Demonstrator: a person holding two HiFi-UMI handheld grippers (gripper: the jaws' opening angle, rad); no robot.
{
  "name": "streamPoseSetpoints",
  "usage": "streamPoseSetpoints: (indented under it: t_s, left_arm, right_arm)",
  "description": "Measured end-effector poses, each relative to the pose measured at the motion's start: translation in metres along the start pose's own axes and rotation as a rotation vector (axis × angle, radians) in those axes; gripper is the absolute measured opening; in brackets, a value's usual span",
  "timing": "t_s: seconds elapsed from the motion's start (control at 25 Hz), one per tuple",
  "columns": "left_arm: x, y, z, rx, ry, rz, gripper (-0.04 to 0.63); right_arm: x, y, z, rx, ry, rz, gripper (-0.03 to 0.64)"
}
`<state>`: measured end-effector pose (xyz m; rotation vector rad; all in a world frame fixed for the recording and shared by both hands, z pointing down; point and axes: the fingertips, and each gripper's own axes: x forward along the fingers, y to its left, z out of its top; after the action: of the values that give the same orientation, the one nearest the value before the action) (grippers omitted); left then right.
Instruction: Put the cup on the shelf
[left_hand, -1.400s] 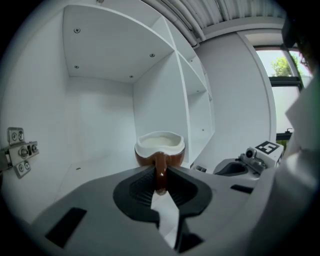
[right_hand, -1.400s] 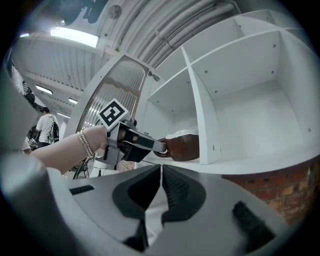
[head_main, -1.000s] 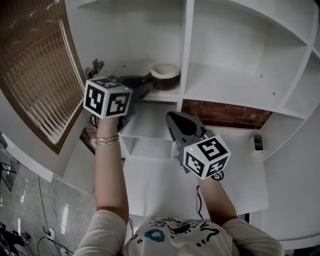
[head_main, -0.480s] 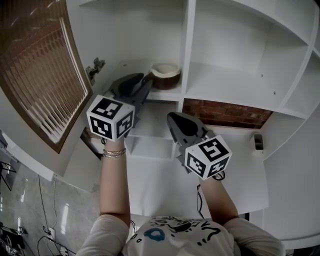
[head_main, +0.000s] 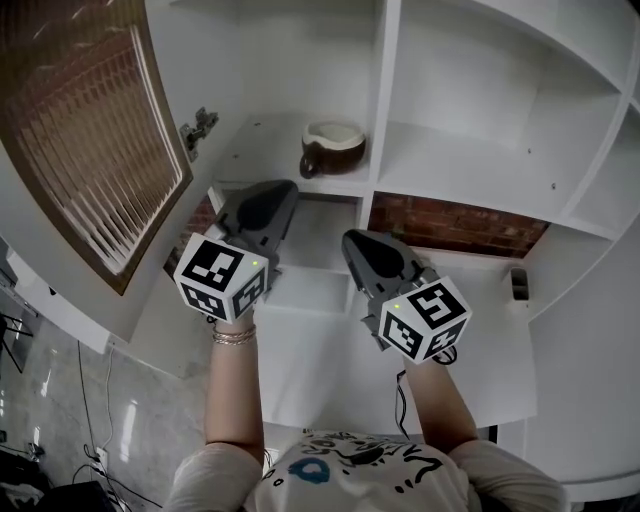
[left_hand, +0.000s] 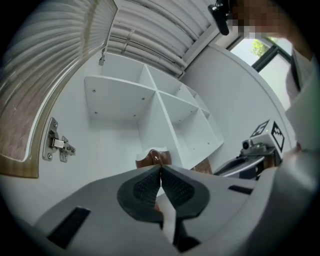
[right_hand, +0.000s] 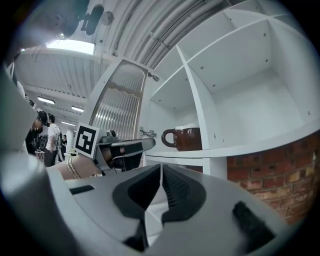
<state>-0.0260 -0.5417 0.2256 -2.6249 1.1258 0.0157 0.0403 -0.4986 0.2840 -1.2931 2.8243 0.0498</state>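
Observation:
A brown cup (head_main: 331, 149) with a white inside stands upright on the white shelf (head_main: 262, 158), in the left compartment next to the centre divider. My left gripper (head_main: 276, 189) hovers below and in front of that shelf's edge, apart from the cup, shut and holding nothing. My right gripper (head_main: 352, 240) is lower and to the right, also shut and holding nothing. In the left gripper view the cup (left_hand: 148, 157) shows just past the closed left gripper (left_hand: 160, 170). In the right gripper view the cup (right_hand: 189, 138) stands on the shelf above the closed right gripper (right_hand: 161, 172).
The cabinet door (head_main: 85, 130) with a slatted panel stands open at the left, its hinge (head_main: 199, 128) on the side wall. White compartments (head_main: 500, 100) lie to the right, with a brick wall (head_main: 450, 225) below. A small dark object (head_main: 517, 283) sits on the counter at right.
My left gripper has drawn back and down from the cup toward the person. The cup stays standing on the shelf. The right gripper has barely moved.

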Motion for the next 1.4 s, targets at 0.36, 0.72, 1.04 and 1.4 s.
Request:
streamPoseSetpoints:
  t_s: [0.36, 0.72, 1.04, 1.4]
  left_arm:
    - [-0.023, -0.053, -0.009, 0.003, -0.056, -0.104, 0.015]
    - [-0.033, -0.100, -0.069, -0.057, 0.014, -0.165, 0.015]
    - [-0.058, -0.149, -0.112, -0.146, 0.096, -0.291, 0.015]
    - [-0.087, -0.174, -0.142, -0.196, 0.176, -0.339, 0.015]
  right_arm:
    - [-0.019, 0.025, -0.018, -0.002, -0.031, 0.101, 0.029]
    - [-0.039, 0.024, -0.056, 0.025, 0.058, 0.061, 0.029]
    - [-0.059, 0.034, -0.080, 0.024, 0.094, 0.087, 0.028]
    - [-0.076, 0.044, -0.104, 0.033, 0.147, 0.107, 0.028]
